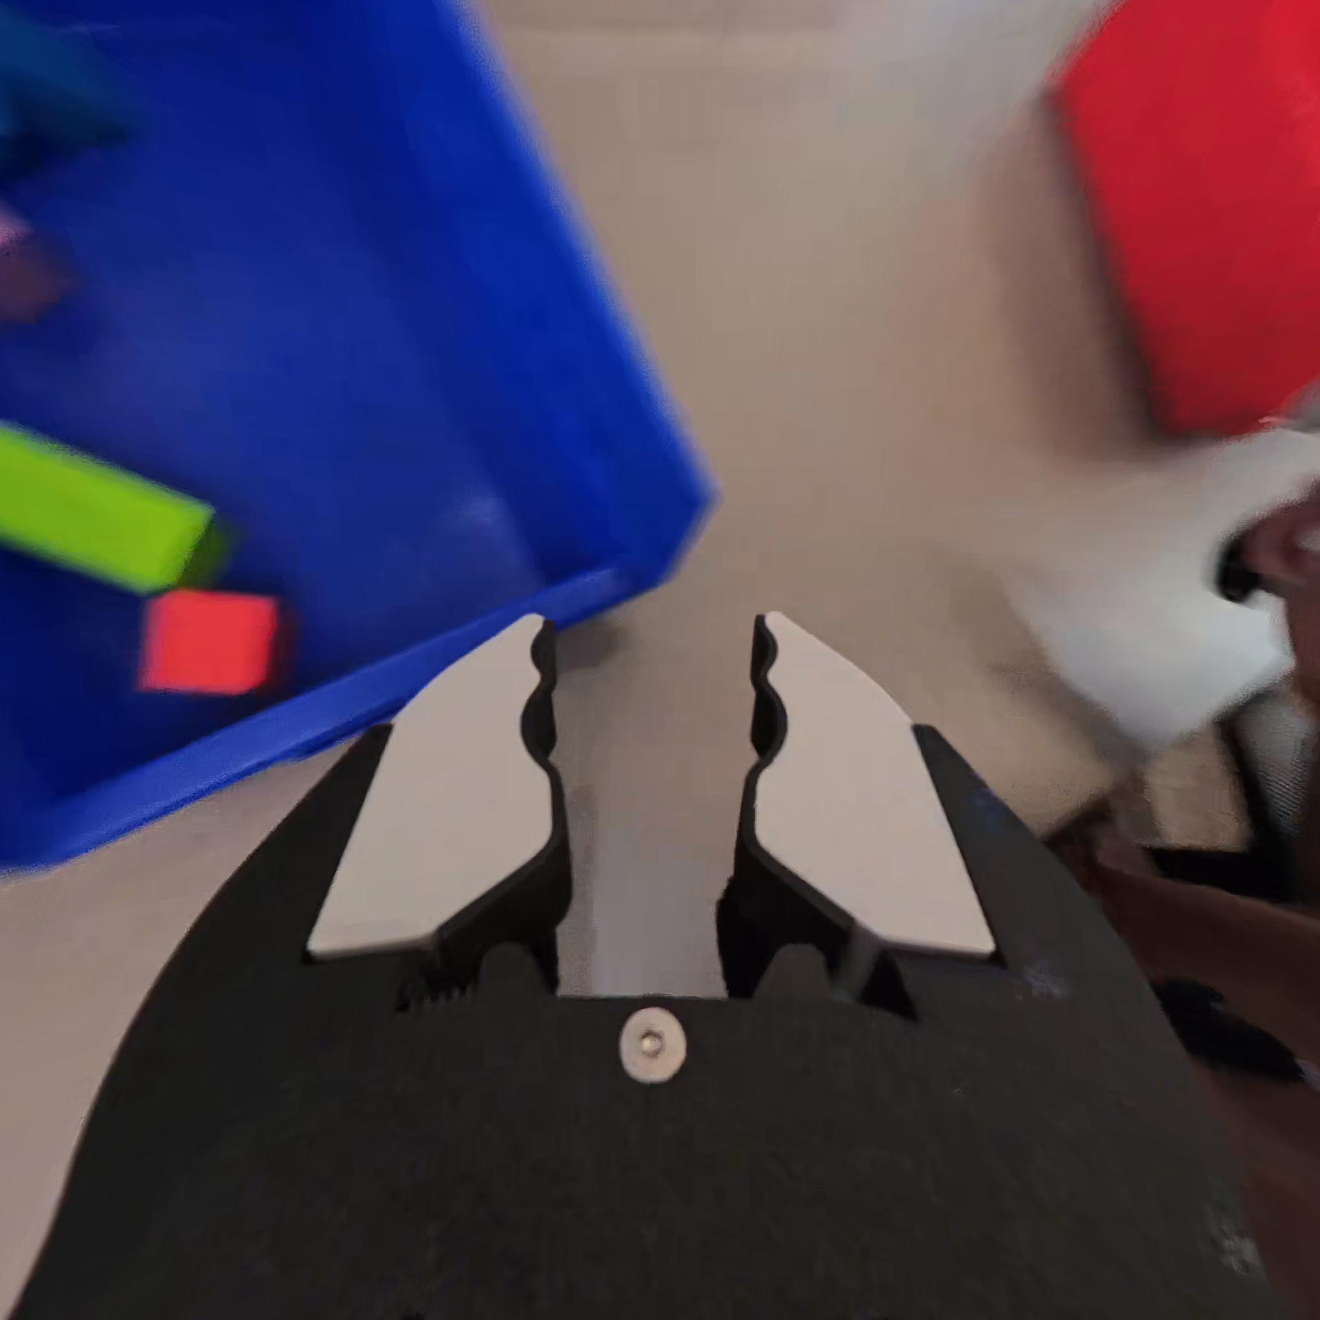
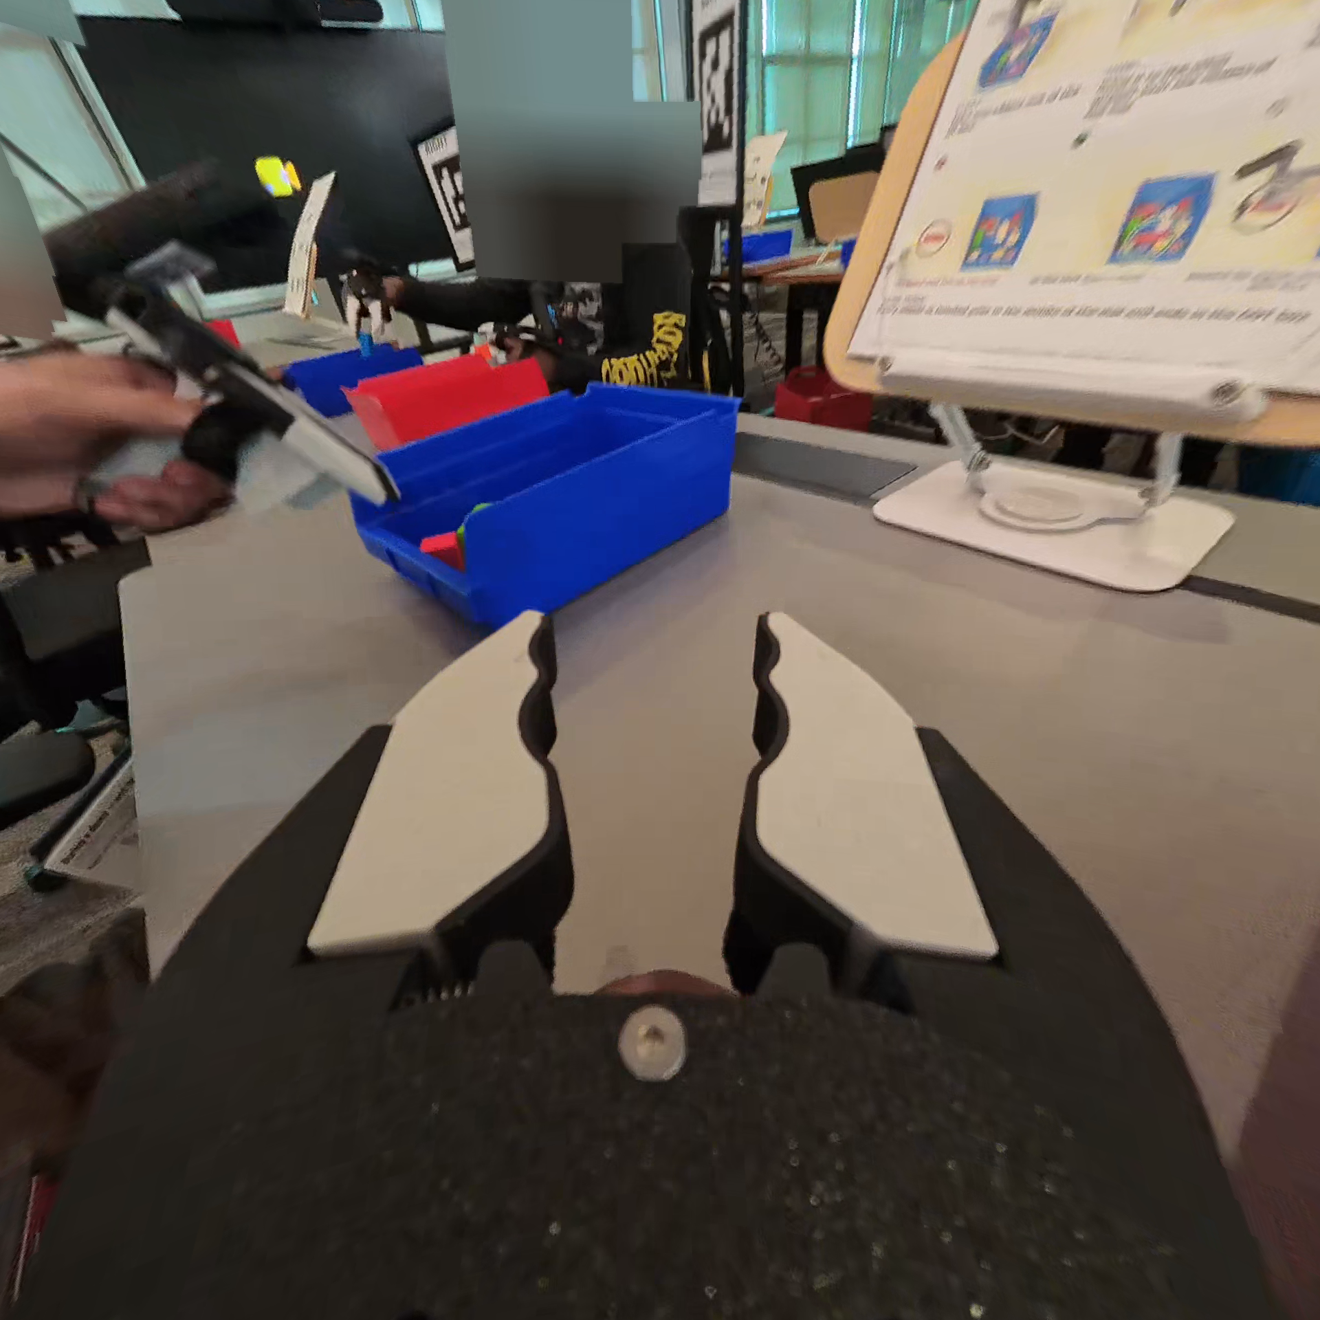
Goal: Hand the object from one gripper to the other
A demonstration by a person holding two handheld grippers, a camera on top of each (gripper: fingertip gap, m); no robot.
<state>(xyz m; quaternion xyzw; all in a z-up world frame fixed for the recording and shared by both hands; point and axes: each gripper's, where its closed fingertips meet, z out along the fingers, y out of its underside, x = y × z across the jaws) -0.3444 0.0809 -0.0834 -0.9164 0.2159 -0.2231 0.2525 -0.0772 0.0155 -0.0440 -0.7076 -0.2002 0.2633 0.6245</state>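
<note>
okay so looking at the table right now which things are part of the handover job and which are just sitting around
Job:
left gripper, open
right gripper, open
blue plastic bin
green block
red cube

Lying about:
red plastic bin
white stand with instruction sheet

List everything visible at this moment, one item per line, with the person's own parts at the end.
Blue bin: one nearby, on the grey table; another blue one farther back.
Green block: one, inside the near blue bin.
Red block: one, in the same bin, beside the green block.
Red bin: one, behind the blue bin.
Instruction board: one, on a white stand, table's right side.
Left claw: open, empty, near the blue bin's corner.
Right claw: open, empty, above the table.
Hand: holding the left claw.
</note>
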